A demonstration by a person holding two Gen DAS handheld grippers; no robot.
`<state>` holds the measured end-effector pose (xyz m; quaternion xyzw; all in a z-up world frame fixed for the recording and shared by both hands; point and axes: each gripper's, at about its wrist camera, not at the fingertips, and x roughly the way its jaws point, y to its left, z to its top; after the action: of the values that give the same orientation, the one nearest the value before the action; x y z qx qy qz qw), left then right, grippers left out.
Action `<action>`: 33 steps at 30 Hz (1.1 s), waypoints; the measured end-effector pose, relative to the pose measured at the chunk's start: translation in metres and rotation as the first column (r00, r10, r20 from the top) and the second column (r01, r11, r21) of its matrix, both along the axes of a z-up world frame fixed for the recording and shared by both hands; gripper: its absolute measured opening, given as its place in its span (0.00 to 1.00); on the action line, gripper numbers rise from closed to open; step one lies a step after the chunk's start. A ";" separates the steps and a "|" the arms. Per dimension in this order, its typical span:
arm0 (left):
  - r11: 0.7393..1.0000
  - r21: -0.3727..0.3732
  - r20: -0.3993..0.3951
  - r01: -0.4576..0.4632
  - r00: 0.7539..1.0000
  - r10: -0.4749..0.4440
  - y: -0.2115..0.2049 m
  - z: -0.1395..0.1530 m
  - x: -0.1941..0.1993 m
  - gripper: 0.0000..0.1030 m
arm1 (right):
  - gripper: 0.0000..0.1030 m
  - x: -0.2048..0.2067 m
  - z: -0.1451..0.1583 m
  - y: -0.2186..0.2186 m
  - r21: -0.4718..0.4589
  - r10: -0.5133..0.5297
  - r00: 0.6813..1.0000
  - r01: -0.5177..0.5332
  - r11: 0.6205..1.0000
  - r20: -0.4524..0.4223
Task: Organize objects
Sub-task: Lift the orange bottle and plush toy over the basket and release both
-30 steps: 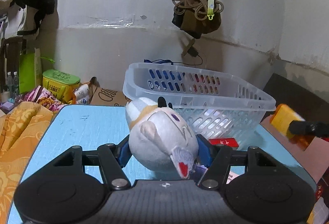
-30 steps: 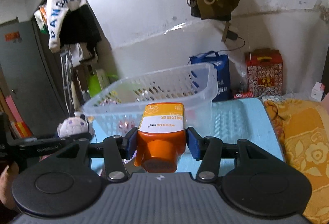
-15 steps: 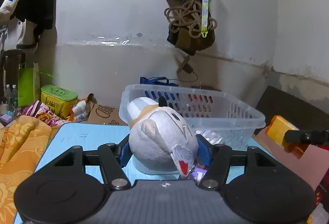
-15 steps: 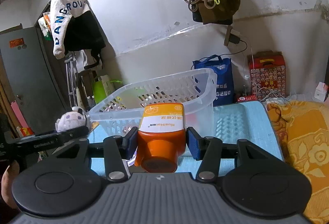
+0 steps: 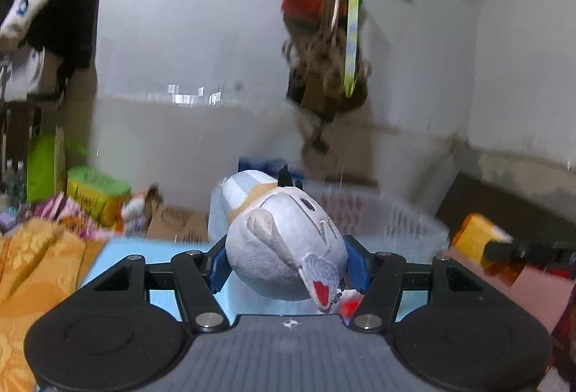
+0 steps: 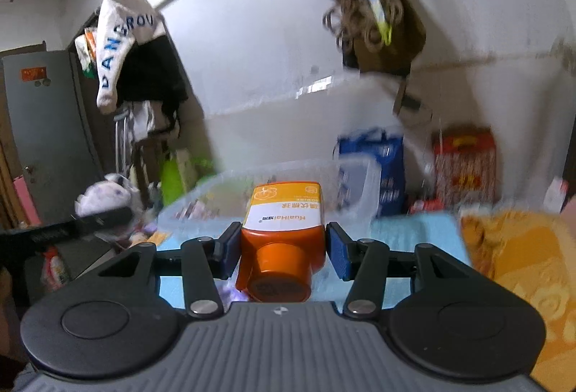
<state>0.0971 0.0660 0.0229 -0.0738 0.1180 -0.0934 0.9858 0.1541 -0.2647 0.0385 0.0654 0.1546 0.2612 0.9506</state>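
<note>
My left gripper (image 5: 286, 264) is shut on a grey-white plush toy (image 5: 280, 240) and holds it up, level with the rim of the clear plastic basket (image 5: 396, 222) behind it. My right gripper (image 6: 282, 249) is shut on an orange bottle (image 6: 282, 233), cap toward the camera, in front of the same basket (image 6: 273, 183). The bottle and right gripper show at the right of the left wrist view (image 5: 478, 242). The plush and left gripper show at the left of the right wrist view (image 6: 104, 197). Both views are blurred.
The basket stands on a light blue table (image 5: 118, 251). An orange patterned cloth (image 5: 32, 262) lies at the table's left side, and on the right in the right wrist view (image 6: 522, 266). Bags and cord (image 5: 324, 67) hang on the white wall. Boxes and bags stand behind the table.
Both grippers have risen with their objects still held. The basket now sits lower in both views and more of the wall shows.
</note>
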 end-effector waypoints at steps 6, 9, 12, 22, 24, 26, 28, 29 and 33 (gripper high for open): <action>0.997 -0.077 0.048 0.006 0.999 -0.002 -0.003 0.052 0.030 0.64 | 0.52 0.034 0.043 0.025 -0.040 -0.029 0.995 0.033 0.999 0.091; 0.998 -0.065 0.014 0.006 1.000 -0.005 -0.018 0.064 0.068 0.64 | 0.52 0.070 0.053 0.047 -0.083 -0.037 0.995 0.045 0.996 0.094; 0.998 -0.064 -0.069 -0.015 0.998 0.010 -0.026 0.056 0.108 0.64 | 0.52 0.105 0.041 0.061 -0.125 -0.049 0.998 0.055 0.991 0.047; 0.993 -0.088 -0.113 -0.073 0.992 0.063 -0.016 0.015 0.152 1.00 | 1.00 0.127 0.009 0.069 -0.190 -0.154 0.979 0.179 0.965 0.136; 0.993 -0.094 -0.076 -0.075 0.995 0.068 -0.012 0.020 0.142 1.00 | 1.00 0.107 0.016 0.061 -0.136 -0.159 0.967 0.187 0.973 0.198; 0.995 -0.076 -0.049 -0.067 0.997 0.064 -0.014 0.026 0.128 1.00 | 1.00 0.091 0.022 0.055 -0.102 -0.152 0.974 0.170 0.980 0.170; 0.997 -0.059 -0.034 -0.044 0.999 0.042 -0.016 0.027 0.108 1.00 | 1.00 0.067 0.022 0.045 -0.056 -0.139 0.981 0.148 0.987 0.138; 0.999 -0.044 -0.027 -0.024 0.999 0.023 -0.018 0.024 0.095 1.00 | 1.00 0.050 0.019 0.040 -0.026 -0.127 0.983 0.131 0.991 0.131; 0.997 0.047 -0.075 0.063 0.995 -0.060 -0.032 -0.013 0.052 1.00 | 1.00 0.013 -0.009 0.028 -0.012 -0.125 0.989 0.126 0.992 0.075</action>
<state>0.1492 0.0336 0.0102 -0.0493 0.1585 -0.1181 0.9790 0.1673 -0.2363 0.0297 0.0573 0.1168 0.2019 0.9707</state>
